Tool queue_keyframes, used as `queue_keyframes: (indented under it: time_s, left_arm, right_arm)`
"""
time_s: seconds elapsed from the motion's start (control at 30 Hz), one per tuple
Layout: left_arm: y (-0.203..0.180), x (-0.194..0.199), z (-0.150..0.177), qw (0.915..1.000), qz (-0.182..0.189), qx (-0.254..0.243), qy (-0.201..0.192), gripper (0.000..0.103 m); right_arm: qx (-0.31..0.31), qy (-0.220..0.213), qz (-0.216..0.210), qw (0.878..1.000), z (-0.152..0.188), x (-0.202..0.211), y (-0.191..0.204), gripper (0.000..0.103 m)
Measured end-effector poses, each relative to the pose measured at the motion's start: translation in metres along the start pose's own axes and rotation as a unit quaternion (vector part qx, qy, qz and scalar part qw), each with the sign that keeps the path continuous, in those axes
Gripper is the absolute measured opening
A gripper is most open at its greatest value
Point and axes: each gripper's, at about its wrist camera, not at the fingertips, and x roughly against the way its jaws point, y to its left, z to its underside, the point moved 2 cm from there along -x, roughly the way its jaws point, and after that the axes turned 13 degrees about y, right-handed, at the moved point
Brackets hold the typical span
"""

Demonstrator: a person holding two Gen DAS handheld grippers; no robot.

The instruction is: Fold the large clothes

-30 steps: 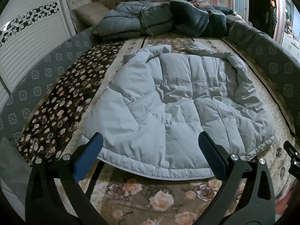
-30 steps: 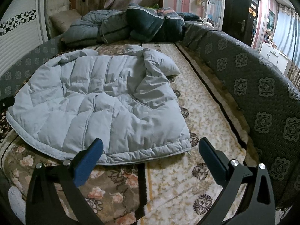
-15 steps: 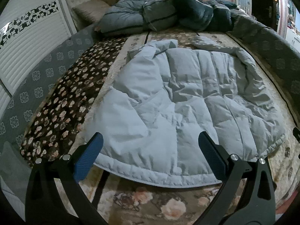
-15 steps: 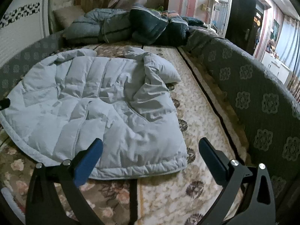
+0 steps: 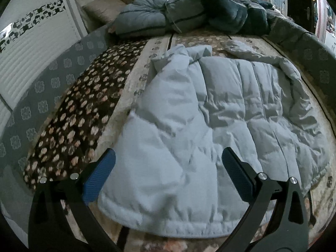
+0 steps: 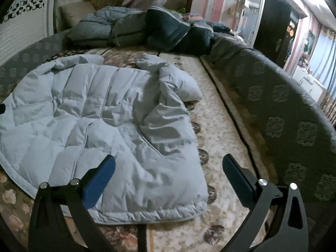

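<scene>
A large pale grey-blue quilted down jacket [image 5: 210, 126] lies spread flat on the bed, hem toward me; it also shows in the right wrist view [image 6: 105, 126]. My left gripper [image 5: 168, 174] is open and empty, its blue pads hovering over the jacket's near left hem corner. My right gripper [image 6: 168, 178] is open and empty, above the jacket's near right hem corner [image 6: 195, 205]. A sleeve [image 6: 180, 84] lies bunched at the jacket's far right side.
The bed has a floral cream blanket [image 6: 220, 130] and a dark spotted blanket [image 5: 79, 113] on the left. Folded grey and dark blue quilts [image 5: 189, 14] are piled at the far end. A grey patterned padded rail [image 6: 283, 109] runs along the right.
Both grippers have moved forward and lower toward the jacket's hem; the jacket now fills more of each view. The jacket has not moved. Both grippers stay open.
</scene>
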Motion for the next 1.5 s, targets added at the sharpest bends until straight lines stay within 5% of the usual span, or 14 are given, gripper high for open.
queue_keyframes:
  time_s: [0.3,0.6,0.73,0.9,1.07,1.13,1.3,1.5]
  left_arm:
    - [-0.002,-0.045,-0.053,0.9982,-0.041,-0.039,0.020,0.100]
    - [0.019,-0.100,-0.065,0.9956,0.005,-0.025,0.090,0.100]
    - [0.013,-0.113,-0.061,0.9943,-0.004,-0.042,0.097,0.092]
    - [0.021,-0.130,-0.057,0.9929,-0.004,-0.022,0.117,0.078]
    - [0.026,-0.142,-0.053,0.9911,0.005,-0.011,0.132,0.059]
    - [0.023,-0.138,-0.049,0.9900,0.020,-0.014,0.139,0.039]
    - [0.027,-0.098,-0.036,0.9901,0.059,-0.011,0.127,0.022]
    - [0.043,-0.047,-0.012,0.9889,0.095,0.002,0.115,0.020]
  right_arm:
    - [-0.021,0.035,-0.052,0.998,-0.032,-0.057,-0.021,0.102]
    - [-0.014,0.093,-0.060,0.994,-0.049,-0.134,-0.037,0.102]
    - [-0.002,0.122,-0.086,0.989,-0.054,-0.162,-0.038,0.100]
    - [0.008,0.155,-0.116,0.981,-0.052,-0.186,-0.031,0.086]
    - [0.004,0.162,-0.168,0.972,-0.050,-0.175,-0.026,0.032]
    - [0.008,0.148,-0.183,0.972,-0.049,-0.157,-0.023,0.020]
    - [0.002,0.099,-0.181,0.979,-0.040,-0.095,-0.026,0.012]
    - [-0.026,0.079,-0.179,0.980,-0.018,-0.040,-0.034,0.012]
